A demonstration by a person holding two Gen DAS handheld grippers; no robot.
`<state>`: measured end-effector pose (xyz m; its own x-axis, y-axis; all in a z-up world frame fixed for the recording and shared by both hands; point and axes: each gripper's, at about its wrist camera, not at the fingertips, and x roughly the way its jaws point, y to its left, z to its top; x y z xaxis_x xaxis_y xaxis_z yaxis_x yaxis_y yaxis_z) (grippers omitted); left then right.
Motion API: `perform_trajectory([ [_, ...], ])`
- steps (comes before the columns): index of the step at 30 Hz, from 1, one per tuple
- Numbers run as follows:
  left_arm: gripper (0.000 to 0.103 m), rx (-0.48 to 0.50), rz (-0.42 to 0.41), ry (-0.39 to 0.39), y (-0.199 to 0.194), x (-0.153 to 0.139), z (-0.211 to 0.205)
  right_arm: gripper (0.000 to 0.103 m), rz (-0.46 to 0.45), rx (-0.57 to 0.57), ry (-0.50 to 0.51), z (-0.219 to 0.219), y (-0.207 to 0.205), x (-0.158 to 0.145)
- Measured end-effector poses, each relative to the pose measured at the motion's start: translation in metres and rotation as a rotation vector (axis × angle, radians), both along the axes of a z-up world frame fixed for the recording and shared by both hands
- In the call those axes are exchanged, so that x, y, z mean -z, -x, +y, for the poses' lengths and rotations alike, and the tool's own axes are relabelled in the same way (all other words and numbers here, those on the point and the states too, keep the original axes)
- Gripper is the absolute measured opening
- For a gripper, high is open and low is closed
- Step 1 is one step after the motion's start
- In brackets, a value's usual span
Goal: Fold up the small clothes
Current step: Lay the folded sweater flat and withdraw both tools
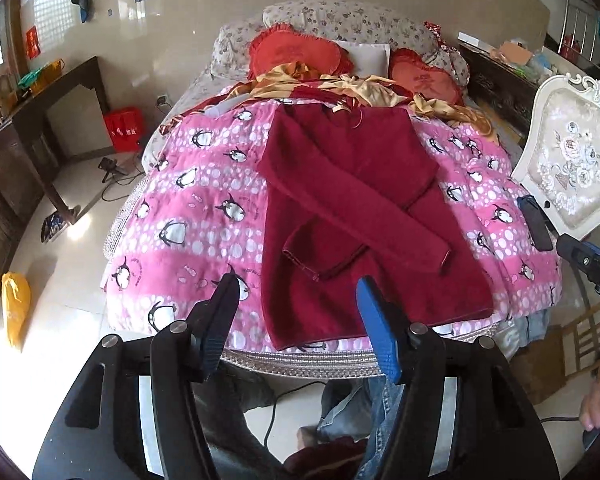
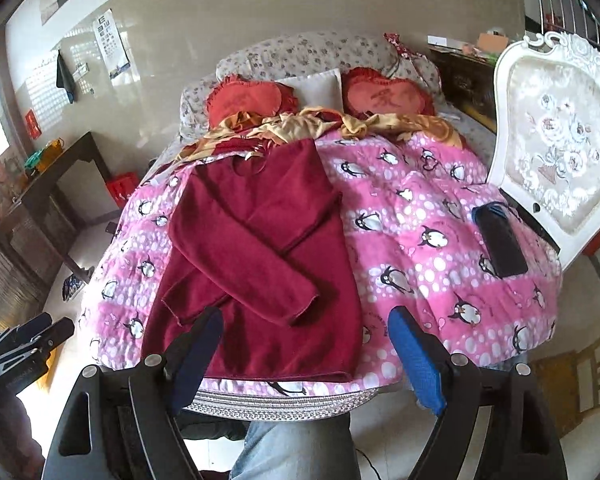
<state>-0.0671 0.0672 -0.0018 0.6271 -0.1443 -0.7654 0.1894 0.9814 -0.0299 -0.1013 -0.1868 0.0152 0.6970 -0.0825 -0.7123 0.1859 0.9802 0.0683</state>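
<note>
Both sleeves lie crossed over the red sweater (image 1: 364,208), flat on the penguin blanket (image 1: 188,208), left of centre. Left gripper (image 1: 296,292) part open, empty; right gripper (image 2: 306,326) wide, empty. Next, likely: pinch near hem, fold it far toward the collar.

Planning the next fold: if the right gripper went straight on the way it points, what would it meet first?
Probably the dark red sweater, near its hem, lying on the penguin blanket. The right gripper is open and empty; depth is uncertain.
</note>
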Motion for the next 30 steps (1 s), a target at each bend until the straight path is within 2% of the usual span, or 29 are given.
perform_trajectory([
  [17, 0.061, -0.011, 0.037, 0.015, -0.024, 0.005, -0.002, 0.082, 0.015, -0.028, 0.016, 0.006, -0.03, 0.0],
  [30, 0.061, -0.008, 0.07, 0.019, -0.065, 0.01, -0.009, 0.082, 0.04, -0.028, 0.045, 0.003, -0.068, 0.007],
])
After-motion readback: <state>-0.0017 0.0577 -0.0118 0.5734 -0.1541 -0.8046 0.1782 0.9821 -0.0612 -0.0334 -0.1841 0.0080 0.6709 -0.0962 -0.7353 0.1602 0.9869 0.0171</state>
